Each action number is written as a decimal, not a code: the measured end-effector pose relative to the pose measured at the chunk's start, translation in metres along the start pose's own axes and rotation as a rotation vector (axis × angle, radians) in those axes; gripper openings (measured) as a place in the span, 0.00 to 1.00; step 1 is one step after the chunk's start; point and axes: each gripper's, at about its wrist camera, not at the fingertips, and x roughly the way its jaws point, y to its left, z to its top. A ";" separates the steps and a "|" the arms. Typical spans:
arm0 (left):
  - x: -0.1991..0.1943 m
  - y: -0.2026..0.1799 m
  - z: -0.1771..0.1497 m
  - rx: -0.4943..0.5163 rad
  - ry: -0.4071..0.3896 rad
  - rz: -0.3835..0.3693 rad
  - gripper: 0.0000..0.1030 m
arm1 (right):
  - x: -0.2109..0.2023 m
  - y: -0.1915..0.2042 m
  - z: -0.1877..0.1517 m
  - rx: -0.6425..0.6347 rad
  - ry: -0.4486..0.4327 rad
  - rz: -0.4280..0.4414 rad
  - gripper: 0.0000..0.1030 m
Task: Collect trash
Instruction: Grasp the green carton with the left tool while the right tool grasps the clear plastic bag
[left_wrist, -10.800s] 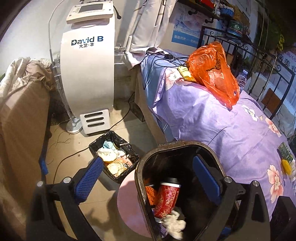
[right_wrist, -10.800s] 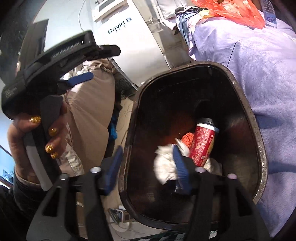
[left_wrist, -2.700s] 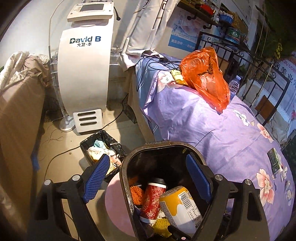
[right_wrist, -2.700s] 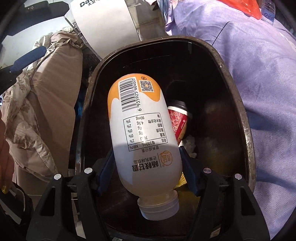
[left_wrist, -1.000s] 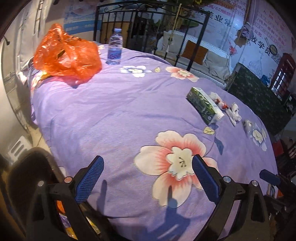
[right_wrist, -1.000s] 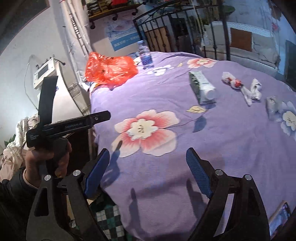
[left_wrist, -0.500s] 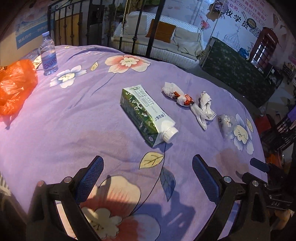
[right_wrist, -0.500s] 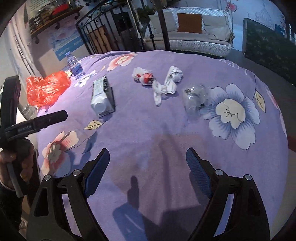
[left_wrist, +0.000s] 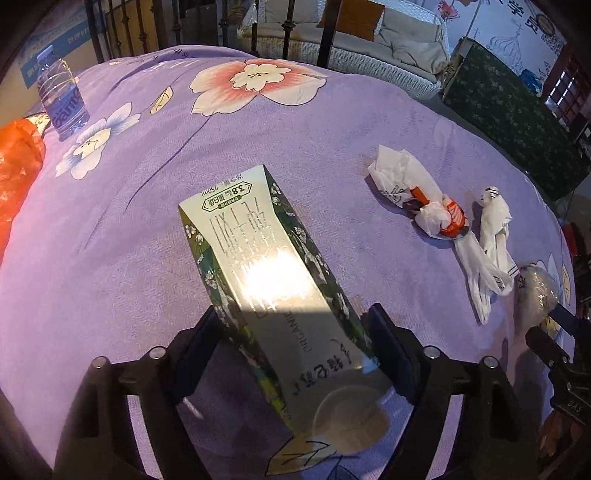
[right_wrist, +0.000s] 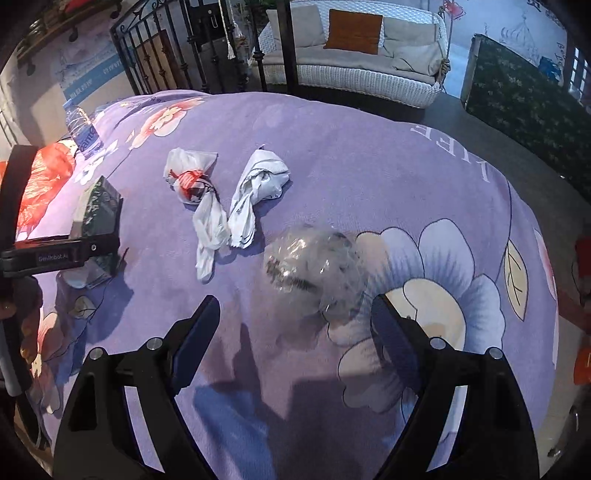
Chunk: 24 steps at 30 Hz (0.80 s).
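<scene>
A green and white milk carton (left_wrist: 273, 280) lies on the purple flowered bedspread (left_wrist: 122, 229). My left gripper (left_wrist: 295, 332) is open, with its jaws on either side of the carton's cap end; contact is not clear. A crumpled white and red wrapper (left_wrist: 424, 199) and a knotted white bag (left_wrist: 491, 243) lie to its right. In the right wrist view a crumpled clear plastic piece (right_wrist: 314, 269) lies just ahead of my open, empty right gripper (right_wrist: 293, 325). The wrapper (right_wrist: 190, 177), white bag (right_wrist: 255, 188) and carton (right_wrist: 96, 210) lie beyond to the left.
A water bottle (left_wrist: 62, 99) stands at the far left next to an orange plastic bag (left_wrist: 14, 166). A black iron bed frame (right_wrist: 192, 40) runs along the far edge, with a white wicker sofa (right_wrist: 354, 74) behind. The bed edge drops off to the right.
Both grippers have moved forward and down over the bed. The left now straddles the carton's cap end; the right has come up to the clear plastic piece.
</scene>
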 end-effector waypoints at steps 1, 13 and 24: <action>0.000 0.002 -0.001 -0.005 -0.007 0.006 0.66 | 0.005 -0.001 0.003 0.007 0.003 -0.006 0.80; -0.015 0.008 -0.017 -0.002 -0.062 -0.037 0.50 | 0.019 -0.002 0.008 -0.008 0.023 -0.044 0.44; -0.063 0.022 -0.056 -0.015 -0.130 -0.114 0.48 | -0.042 0.025 -0.024 -0.065 -0.086 -0.001 0.42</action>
